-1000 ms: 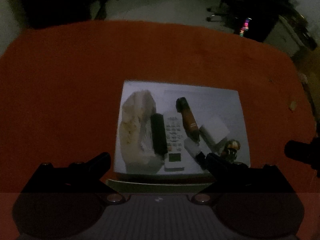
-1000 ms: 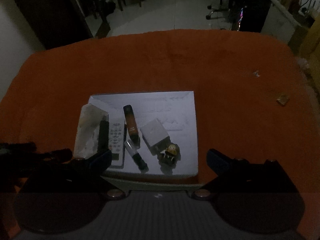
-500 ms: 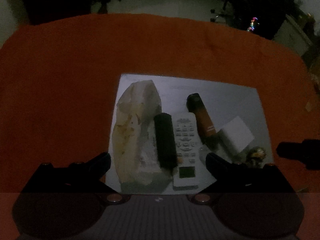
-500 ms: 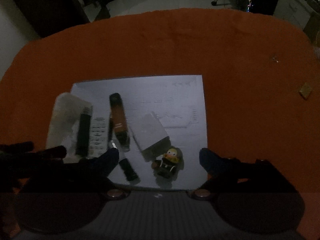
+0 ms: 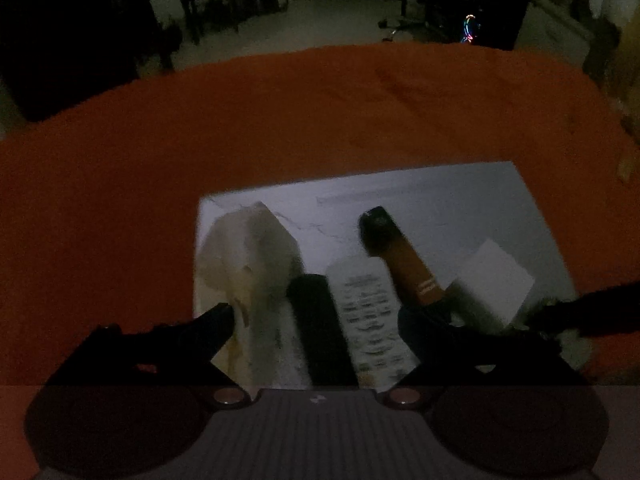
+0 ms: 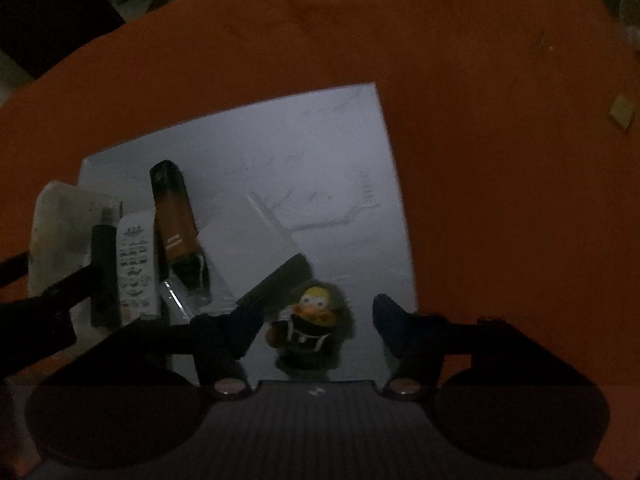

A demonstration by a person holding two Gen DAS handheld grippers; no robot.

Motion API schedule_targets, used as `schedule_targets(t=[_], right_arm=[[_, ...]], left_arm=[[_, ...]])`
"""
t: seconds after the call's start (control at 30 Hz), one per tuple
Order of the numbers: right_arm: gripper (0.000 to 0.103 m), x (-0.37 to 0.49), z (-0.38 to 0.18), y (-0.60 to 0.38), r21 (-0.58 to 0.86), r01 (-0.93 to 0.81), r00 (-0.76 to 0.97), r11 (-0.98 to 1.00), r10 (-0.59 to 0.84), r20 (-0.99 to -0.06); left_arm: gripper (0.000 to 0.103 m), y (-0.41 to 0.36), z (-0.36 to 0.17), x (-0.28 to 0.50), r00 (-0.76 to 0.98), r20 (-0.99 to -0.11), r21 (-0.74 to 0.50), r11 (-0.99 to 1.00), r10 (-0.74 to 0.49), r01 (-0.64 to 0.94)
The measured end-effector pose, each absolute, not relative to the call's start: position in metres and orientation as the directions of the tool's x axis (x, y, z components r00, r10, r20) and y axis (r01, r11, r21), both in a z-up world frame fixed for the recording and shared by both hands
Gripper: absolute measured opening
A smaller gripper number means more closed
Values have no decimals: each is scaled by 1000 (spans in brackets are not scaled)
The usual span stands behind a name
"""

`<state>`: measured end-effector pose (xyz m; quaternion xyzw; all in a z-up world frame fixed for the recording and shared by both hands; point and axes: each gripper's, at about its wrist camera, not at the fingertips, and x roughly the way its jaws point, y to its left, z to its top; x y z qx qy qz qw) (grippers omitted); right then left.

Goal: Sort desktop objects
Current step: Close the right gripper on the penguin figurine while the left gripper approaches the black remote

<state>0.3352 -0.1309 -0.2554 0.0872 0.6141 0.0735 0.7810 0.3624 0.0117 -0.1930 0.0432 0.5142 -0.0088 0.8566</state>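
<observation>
Both grippers' fingers are closing, ungripped: right gripper (image 6: pixel 316 316) around the duck figure (image 6: pixel 314 326), left gripper (image 5: pixel 316 316) around the black bar (image 5: pixel 320 328).

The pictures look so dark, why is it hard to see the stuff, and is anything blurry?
Left wrist view: dim room, the white sheet is the brightest part, the black stick is nearly lost in shadow, and edges are smeared. Right wrist view: just as dim, the duck toy looks soft and fuzzy, and the orange cloth curves from the fisheye lens.
</observation>
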Motion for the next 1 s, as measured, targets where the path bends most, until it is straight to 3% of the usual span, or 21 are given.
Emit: schedule_targets(t=[0.1, 0.23, 0.43, 0.67, 0.9, 1.0], right_arm=[[61, 333, -260, -124, 213, 4, 227, 977, 207, -952], [60, 330, -264, -121, 218, 47, 223, 975, 202, -954], [60, 335, -272, -123, 246, 94, 219, 965, 221, -950], [59, 336, -269, -126, 247, 114, 225, 962, 217, -950], [59, 336, -276, -134, 245, 137, 206, 960, 214, -955], [59, 334, -276, -136, 248, 137, 203, 959, 218, -955]], left_arm=[[85, 13, -200, 368, 447, -894, 63, 997, 36, 48], [71, 23, -214, 372, 390, -920, 25, 1000, 22, 4], [66, 28, -221, 372, 369, -929, 41, 999, 35, 9], [47, 31, -213, 370, 372, -928, 4, 1000, 10, -18], [46, 22, -193, 359, 383, -924, 12, 1000, 4, 20], [53, 23, -189, 359, 399, -917, 26, 999, 14, 24]])
